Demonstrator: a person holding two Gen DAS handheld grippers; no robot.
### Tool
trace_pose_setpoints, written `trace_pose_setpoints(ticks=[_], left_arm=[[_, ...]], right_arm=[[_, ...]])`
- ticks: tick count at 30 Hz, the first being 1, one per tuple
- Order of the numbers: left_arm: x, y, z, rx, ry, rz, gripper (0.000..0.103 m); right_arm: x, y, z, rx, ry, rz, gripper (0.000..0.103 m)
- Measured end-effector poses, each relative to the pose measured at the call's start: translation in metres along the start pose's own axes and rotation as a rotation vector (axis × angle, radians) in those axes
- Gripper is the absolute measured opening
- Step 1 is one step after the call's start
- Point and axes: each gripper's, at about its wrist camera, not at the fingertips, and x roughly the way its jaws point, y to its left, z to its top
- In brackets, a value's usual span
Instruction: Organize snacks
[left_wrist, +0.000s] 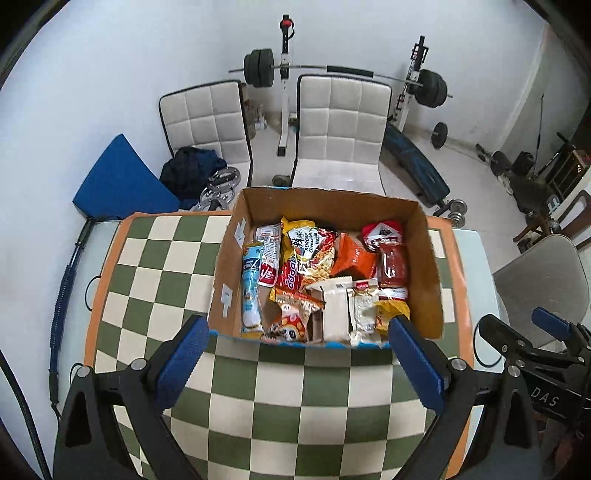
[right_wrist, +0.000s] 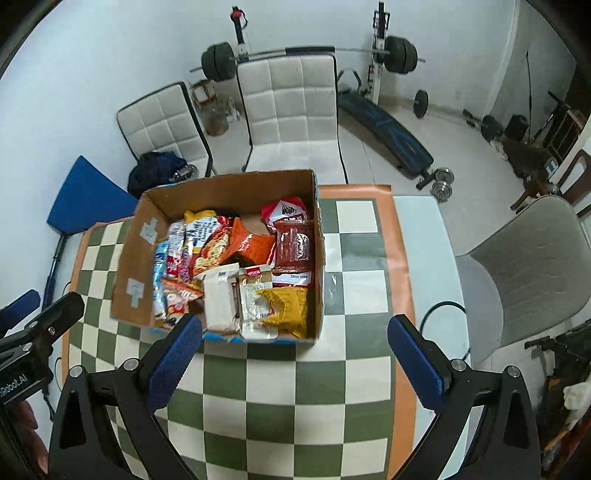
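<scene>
A brown cardboard box (left_wrist: 430, 266) (right_wrist: 129, 254) stands on the checkered cloth, filled with several snack packets: a noodle pack (left_wrist: 314, 251), an orange bag (left_wrist: 352, 258) (right_wrist: 251, 240), a red pack (left_wrist: 393, 258) (right_wrist: 293, 245), a yellow bag (right_wrist: 288, 306) and a light blue tube pack (left_wrist: 251, 291). My left gripper (left_wrist: 299, 358) is open, held just in front of the box's near wall, empty. My right gripper (right_wrist: 295, 358) is open too, near the box's front right corner, holding nothing. Each gripper shows at the edge of the other's view.
The green and cream checkered cloth (left_wrist: 295, 406) (right_wrist: 288, 398) covers a white table. Two white padded chairs (left_wrist: 340, 125) (right_wrist: 291, 110) stand behind it, a grey chair (right_wrist: 524, 269) at the right. A barbell rack and bench (left_wrist: 413, 155) sit by the back wall.
</scene>
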Motion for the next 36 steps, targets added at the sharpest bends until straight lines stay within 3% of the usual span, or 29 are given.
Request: trace_pose_setpoints(ticks=[12,20,30,36], left_arm=[[-0.075,0.003,-0.041,-0.011,-0.042,-0.033,0.1],[-0.127,0.012,-0.062,-0.034,-0.11,-0.022,0.1],[-0.154,0.017,-0.082,-0.025,-0.132,-0.026,0.1],[-0.155,0.022,-0.083,-0.038,-0.147,-0.026,0.1]], right_arm=[[-0.101,0.012,-0.055,-0.031,-0.097,0.043,0.102],[-0.157,0.011,-0.085,-0.02,-0.155,0.06,0.102],[-0.199,0.017,-0.103,-0.043,-0.184,0.066,0.102],[-0.203,0.018,-0.102,-0.046,-0.215,0.034,0.103]])
